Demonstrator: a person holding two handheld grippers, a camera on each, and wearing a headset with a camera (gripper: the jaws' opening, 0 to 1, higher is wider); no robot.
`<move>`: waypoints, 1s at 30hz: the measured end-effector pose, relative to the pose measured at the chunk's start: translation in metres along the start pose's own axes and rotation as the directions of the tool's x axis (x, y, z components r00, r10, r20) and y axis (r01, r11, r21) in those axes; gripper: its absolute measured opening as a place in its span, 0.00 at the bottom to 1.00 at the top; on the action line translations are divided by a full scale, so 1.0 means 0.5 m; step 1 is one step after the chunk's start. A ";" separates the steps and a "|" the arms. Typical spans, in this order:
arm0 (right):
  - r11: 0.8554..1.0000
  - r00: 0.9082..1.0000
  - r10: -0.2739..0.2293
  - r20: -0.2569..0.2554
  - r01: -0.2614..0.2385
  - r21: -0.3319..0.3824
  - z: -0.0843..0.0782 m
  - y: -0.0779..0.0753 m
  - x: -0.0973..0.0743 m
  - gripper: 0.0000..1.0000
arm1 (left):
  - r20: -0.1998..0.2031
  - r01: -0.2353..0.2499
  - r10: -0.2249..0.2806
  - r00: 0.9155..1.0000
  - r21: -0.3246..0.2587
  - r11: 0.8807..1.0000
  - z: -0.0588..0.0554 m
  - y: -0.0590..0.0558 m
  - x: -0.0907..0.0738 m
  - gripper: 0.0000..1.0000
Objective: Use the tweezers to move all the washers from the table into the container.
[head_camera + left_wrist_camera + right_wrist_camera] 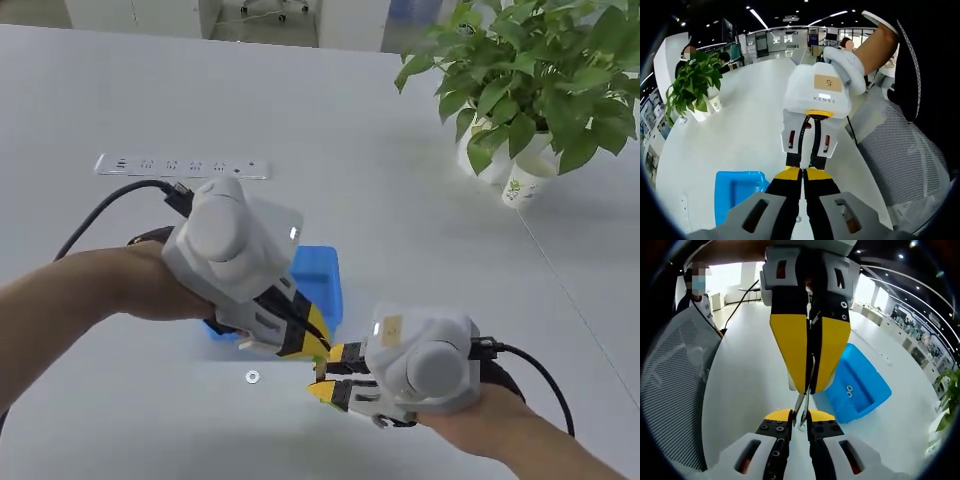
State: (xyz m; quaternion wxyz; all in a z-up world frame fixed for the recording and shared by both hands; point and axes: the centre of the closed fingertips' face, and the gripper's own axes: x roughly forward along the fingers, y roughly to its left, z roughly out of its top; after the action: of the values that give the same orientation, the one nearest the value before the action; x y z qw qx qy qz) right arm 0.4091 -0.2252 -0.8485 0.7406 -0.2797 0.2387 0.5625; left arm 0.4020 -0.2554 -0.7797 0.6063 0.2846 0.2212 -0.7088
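My left gripper (318,345) and right gripper (326,378) meet tip to tip just in front of the blue container (320,275). In the right gripper view the left gripper (810,389) comes down from the top, shut on the thin metal tweezers (804,405). Their points reach down between the narrow yellow tips of my right gripper (800,416), which look shut on them. Two washers (849,390) lie inside the container (875,390). One washer (252,377) lies on the table to the left of the jaws. The left gripper (803,174) faces the right gripper (804,164), with the container (737,192) at lower left.
A white power strip (180,165) lies on the table (330,130) beyond my left hand, its black cable (100,215) running by my left arm. A potted plant (540,90) stands at the far right. A mesh chair (680,390) is beside the table.
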 end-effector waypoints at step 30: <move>1.000 1.000 0.000 -0.006 0.000 0.011 -0.022 -0.010 0.011 0.16 | -0.004 0.005 -0.005 1.000 -0.004 1.000 -0.003 0.009 0.020 0.05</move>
State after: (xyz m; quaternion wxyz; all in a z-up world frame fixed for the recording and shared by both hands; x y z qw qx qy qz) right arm 0.4148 -0.2300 -0.8596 0.7412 -0.2773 0.2442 0.5604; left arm 0.4058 -0.2624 -0.7873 0.6047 0.2842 0.2246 -0.7093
